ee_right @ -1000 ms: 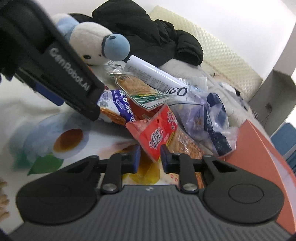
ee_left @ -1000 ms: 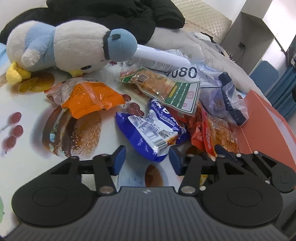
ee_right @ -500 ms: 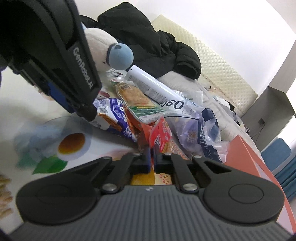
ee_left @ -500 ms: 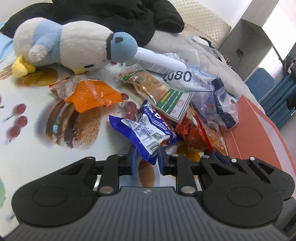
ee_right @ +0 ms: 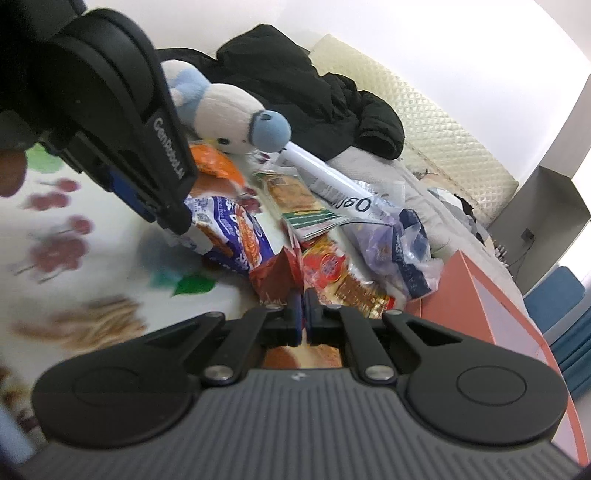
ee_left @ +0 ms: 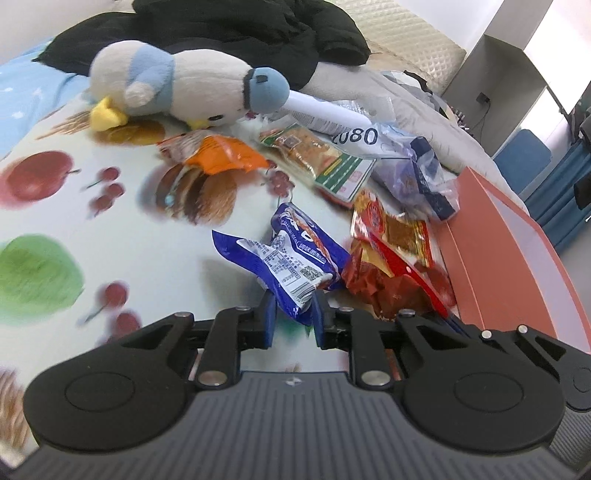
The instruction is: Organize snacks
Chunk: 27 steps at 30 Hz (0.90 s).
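Observation:
My left gripper (ee_left: 291, 314) is shut on the lower end of a blue and white snack packet (ee_left: 291, 262), lifted off the fruit-print cloth (ee_left: 110, 236). The same packet (ee_right: 229, 229) shows in the right wrist view under the left gripper's body. My right gripper (ee_right: 303, 314) is shut on the edge of a red snack packet (ee_right: 325, 269), which also shows in the left wrist view (ee_left: 391, 243). An orange packet (ee_left: 218, 155), a green-labelled biscuit packet (ee_left: 317, 155) and a clear bag (ee_left: 417, 177) lie behind.
An orange-red box (ee_left: 509, 251) stands at the right edge. A plush penguin (ee_left: 184, 88), a white tube (ee_left: 325, 110), a black jacket (ee_left: 229, 33) and grey bedding (ee_left: 417, 110) lie at the back.
My left gripper closed on the blue packet and lifted it back. My right gripper closed on the red packet's edge and drew it up.

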Each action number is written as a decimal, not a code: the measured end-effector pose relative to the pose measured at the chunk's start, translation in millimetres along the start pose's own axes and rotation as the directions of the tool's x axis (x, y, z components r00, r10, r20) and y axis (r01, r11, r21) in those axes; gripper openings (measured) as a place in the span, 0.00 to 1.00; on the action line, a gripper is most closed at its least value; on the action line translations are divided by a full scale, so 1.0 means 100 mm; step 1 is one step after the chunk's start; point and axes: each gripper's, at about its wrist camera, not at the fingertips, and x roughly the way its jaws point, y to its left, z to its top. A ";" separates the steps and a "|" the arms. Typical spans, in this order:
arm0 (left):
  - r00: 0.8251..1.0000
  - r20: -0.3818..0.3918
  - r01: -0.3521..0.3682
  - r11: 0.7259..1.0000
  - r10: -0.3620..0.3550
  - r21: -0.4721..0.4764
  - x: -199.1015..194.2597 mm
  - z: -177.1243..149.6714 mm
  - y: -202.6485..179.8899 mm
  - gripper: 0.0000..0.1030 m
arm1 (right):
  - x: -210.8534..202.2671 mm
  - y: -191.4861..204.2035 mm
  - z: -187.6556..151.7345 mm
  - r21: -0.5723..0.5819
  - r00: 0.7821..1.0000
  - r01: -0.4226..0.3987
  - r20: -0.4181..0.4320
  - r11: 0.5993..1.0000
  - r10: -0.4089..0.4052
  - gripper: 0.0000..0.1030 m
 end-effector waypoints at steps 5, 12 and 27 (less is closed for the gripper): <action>1.000 -0.003 -0.022 1.000 0.022 -0.012 -0.26 -0.19 0.02 0.23 | -0.30 0.06 -0.05 -0.004 1.000 -0.018 0.006 1.000 0.018 0.04; 0.998 -0.028 -0.049 0.998 0.048 -0.041 -0.54 -0.47 0.04 0.23 | -0.65 0.05 -0.15 0.025 0.996 -0.084 -0.018 0.996 0.085 0.04; 0.994 -0.037 -0.096 0.992 0.099 0.079 -0.83 -0.58 -0.05 0.74 | -0.72 -0.13 -0.51 0.218 0.956 -0.189 -0.183 0.957 0.230 0.46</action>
